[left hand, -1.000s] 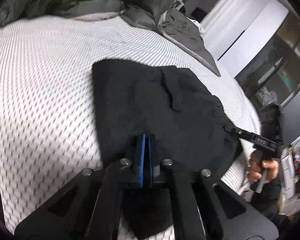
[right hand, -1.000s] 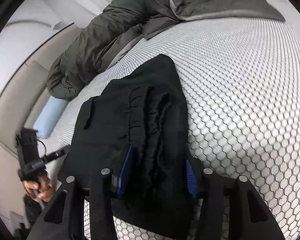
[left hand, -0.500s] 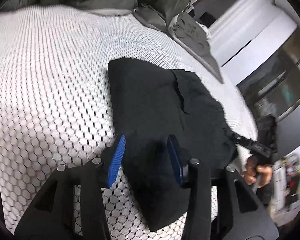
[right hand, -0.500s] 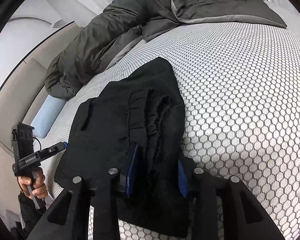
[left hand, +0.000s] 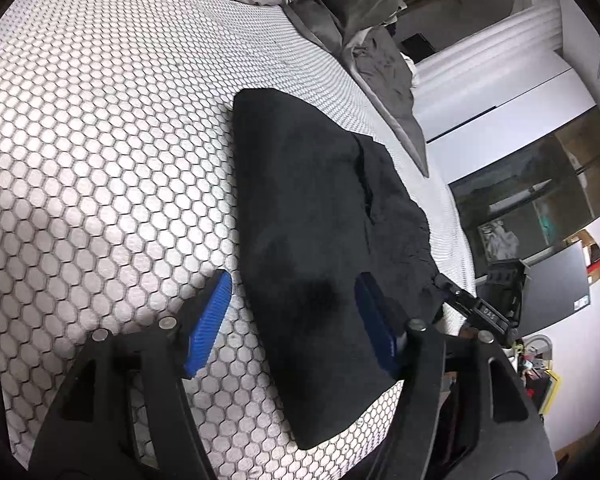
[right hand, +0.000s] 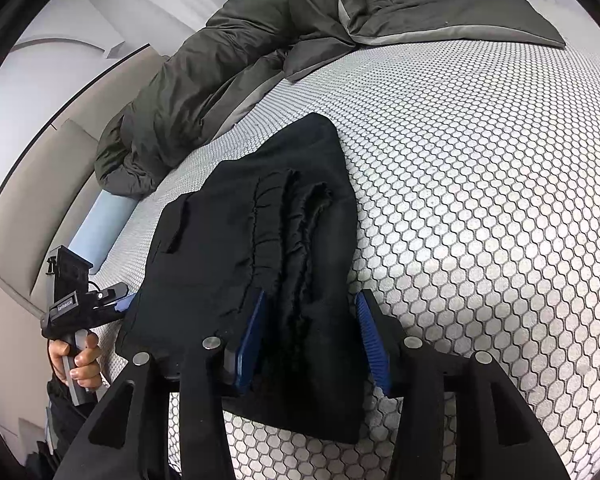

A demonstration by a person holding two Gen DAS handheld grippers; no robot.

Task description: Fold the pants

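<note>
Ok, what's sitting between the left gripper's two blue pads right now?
In the left wrist view, the left gripper is open, and a folded edge of the black fabric pants on the white honeycomb-patterned mattress lies between its pads.

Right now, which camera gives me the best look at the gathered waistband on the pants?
The right wrist view: the waistband lies in ridged folds running toward the open right hand-held gripper. The left wrist view shows the pants mostly as smooth black cloth, with only a rumpled far edge.
</note>
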